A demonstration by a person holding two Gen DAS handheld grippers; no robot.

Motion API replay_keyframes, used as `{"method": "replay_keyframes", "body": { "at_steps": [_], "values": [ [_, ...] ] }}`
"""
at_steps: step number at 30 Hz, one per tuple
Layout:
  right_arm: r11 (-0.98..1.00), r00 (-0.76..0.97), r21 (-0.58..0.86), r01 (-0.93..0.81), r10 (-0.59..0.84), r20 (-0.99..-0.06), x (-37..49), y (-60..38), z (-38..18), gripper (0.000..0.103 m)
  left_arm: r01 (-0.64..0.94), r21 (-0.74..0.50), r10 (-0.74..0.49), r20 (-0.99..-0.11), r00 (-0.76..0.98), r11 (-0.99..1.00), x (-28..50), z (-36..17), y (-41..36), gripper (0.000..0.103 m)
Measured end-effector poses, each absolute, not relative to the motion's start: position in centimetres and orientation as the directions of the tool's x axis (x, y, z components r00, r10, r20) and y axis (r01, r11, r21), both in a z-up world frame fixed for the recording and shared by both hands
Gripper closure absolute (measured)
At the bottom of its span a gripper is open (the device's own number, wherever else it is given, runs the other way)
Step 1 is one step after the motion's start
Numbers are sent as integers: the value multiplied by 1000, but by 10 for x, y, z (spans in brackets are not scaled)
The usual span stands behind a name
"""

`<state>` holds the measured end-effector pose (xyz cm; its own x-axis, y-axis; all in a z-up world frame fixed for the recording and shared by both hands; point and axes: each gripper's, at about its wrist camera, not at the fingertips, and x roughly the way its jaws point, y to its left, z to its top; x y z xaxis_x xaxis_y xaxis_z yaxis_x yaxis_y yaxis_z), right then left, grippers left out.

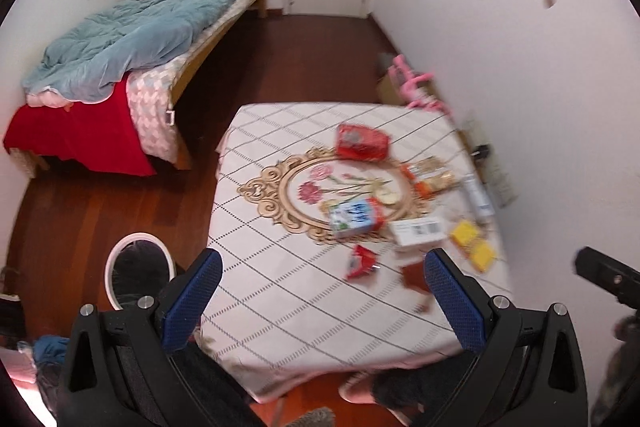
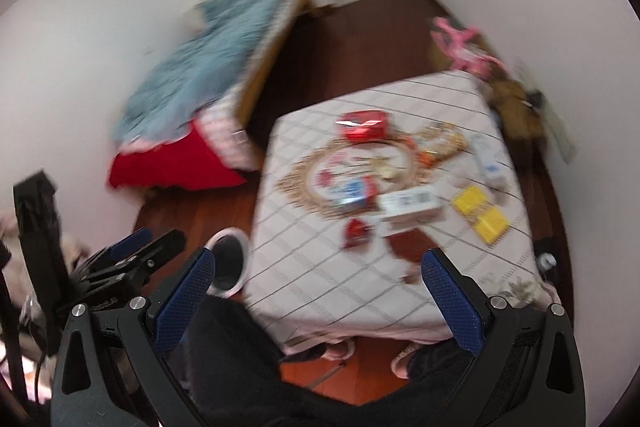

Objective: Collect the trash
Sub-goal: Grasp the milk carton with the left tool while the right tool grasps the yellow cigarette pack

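Beside the counter (image 1: 280,291) on the floor stands a white-rimmed bin (image 1: 138,269), dark-lined, contents unclear. Trash lies on the counter: milk carton (image 1: 354,217), red wrapper (image 1: 362,141). Left gripper (image 1: 320,303) and right gripper (image 2: 316,301) jaws released, empty.

So there's a table (image 1: 304,307) with a white diamond-grid cloth and a gold floral oval printed mid-cloth. Stuff lying on it: a red packet (image 1: 362,142) at 12 o'clock of the oval, blue-white carton (image 1: 354,218) on its 5 o'clock edge, barcode box (image 1: 418,230) just beside that, yellow packets (image 1: 474,245) near the 3 o'clock side, small red wrapper (image 1: 361,262) toward 6.
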<state>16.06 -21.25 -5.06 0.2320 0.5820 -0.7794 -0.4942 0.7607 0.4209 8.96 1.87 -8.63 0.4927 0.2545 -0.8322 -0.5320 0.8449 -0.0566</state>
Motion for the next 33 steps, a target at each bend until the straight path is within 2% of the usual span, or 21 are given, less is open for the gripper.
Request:
{"method": "replay_keyframes", "body": {
  "at_steps": [4,10,14,19,21,23,25,28,31,33],
  "values": [
    [863,282,310,-400,438,-854,210,-218,-115,0,-513,10,248,-883,399,858,135,-152,22,0],
    [918,230,177,-355,270,-935,282,-219,-217,2,-388,135,258,-923,286,912,183,-233,17,0],
    [919,188,71,-389,154,-970,318,-205,-275,3,-272,220,290,-924,251,937,213,-262,13,1],
    [897,174,-35,-440,47,-984,338,-187,-319,3,-117,279,300,-922,246,953,244,-280,6,1],
    [894,157,-54,-444,18,-987,345,-184,-333,9,-58,297,302,-920,248,953,256,-286,2,0],
    [898,123,-25,-439,33,-992,350,-187,-341,20,8,303,292,-924,247,953,263,-289,0,0],
    [910,99,11,-414,57,-993,350,-194,-342,24,60,309,287,-928,239,949,268,-292,-1,0],
    [922,42,54,-383,76,-996,344,-204,-345,25,131,289,256,-941,224,948,274,-297,-1,0],
    [929,-50,179,-323,172,-984,339,-215,-346,24,168,251,215,-955,206,953,281,-302,5,0],
    [922,-75,206,-327,192,-978,338,-216,-347,20,183,222,187,-964,190,958,285,-306,9,0]
  ]
}}
